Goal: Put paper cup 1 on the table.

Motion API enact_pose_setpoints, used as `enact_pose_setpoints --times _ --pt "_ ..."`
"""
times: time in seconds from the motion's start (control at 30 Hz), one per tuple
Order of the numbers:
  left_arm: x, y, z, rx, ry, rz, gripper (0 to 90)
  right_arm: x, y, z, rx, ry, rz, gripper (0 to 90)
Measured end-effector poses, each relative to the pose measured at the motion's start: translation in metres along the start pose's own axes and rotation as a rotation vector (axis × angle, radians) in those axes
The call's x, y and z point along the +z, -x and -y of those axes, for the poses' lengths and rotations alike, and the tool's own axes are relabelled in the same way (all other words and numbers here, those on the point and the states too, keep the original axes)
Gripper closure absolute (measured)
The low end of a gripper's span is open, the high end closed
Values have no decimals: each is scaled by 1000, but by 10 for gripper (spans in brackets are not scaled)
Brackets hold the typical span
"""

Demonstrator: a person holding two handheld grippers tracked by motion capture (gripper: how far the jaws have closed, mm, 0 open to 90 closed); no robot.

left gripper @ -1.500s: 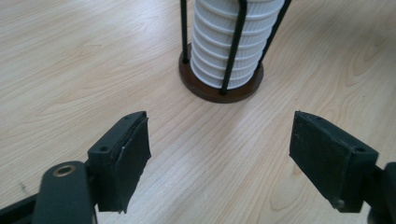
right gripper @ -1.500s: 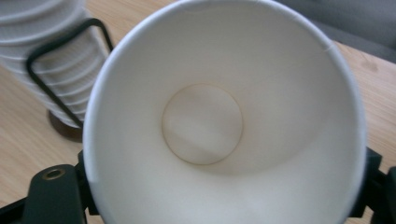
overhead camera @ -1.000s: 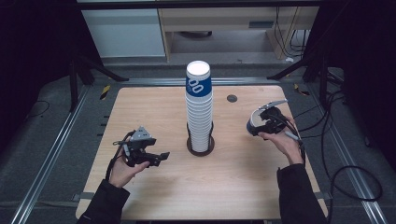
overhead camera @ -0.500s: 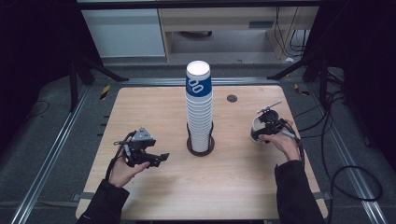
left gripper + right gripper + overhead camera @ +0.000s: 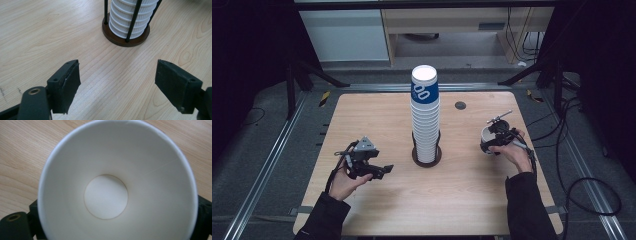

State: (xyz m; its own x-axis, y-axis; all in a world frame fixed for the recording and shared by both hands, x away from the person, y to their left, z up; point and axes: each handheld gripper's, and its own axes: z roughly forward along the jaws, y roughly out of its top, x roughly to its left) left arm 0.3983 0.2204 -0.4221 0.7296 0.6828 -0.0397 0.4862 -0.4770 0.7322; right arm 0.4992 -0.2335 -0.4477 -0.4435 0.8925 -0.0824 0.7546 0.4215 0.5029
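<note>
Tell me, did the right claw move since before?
Yes. The right claw slid toward the person and down onto the table, away from the cup stack, its jaws just opening around a paper cup.

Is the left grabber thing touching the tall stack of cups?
Apart. In the high view, the left hand-held gripper sits well left of the cup stack, with bare table between them. The left gripper view shows its jaws open over wood.

At the lower left of the high view, a dark long sleeve (image 5: 323, 219) is covering the person's left forearm; a matching dark sleeve (image 5: 526, 206) is showing at the lower right. The left gripper (image 5: 379, 171) is black, wearing a grey three-cornered plate on top and trailing a black cable. In its own view, its flat black pads (image 5: 70, 82) are showing a small screw hole. The right gripper (image 5: 492, 142) is black too, carrying a thin metal rod.
</note>
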Motion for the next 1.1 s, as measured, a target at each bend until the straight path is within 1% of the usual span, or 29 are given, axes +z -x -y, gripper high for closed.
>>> enact_pose_setpoints --times 0.1,0.2,0.33,0.5,0.77,0.87,0.93,1.1 --pt "0 0 0 1 2 -1 195 -5 -2 -1 -2 31 -6 75" --pt "-1 0 0 2 2 0 195 -10 -5 -2 -10 53 10 63" --pt "-1 0 0 1 1 -1 194 -15 -7 -4 -8 92 35 47" --pt "-1 0 0 2 2 0 193 -22 -6 -5 12 132 46 36" --pt "-1 0 0 2 5 -2 192 -35 -5 -4 24 203 49 38" --pt "-2 -1 0 -2 9 -5 192 -44 -6 -3 30 247 54 43" --pt "-2 -1 0 -4 12 -4 192 -51 -8 -2 26 281 42 44" --pt "-3 -1 0 -4 17 -4 189 -71 -14 1 22 375 38 56"
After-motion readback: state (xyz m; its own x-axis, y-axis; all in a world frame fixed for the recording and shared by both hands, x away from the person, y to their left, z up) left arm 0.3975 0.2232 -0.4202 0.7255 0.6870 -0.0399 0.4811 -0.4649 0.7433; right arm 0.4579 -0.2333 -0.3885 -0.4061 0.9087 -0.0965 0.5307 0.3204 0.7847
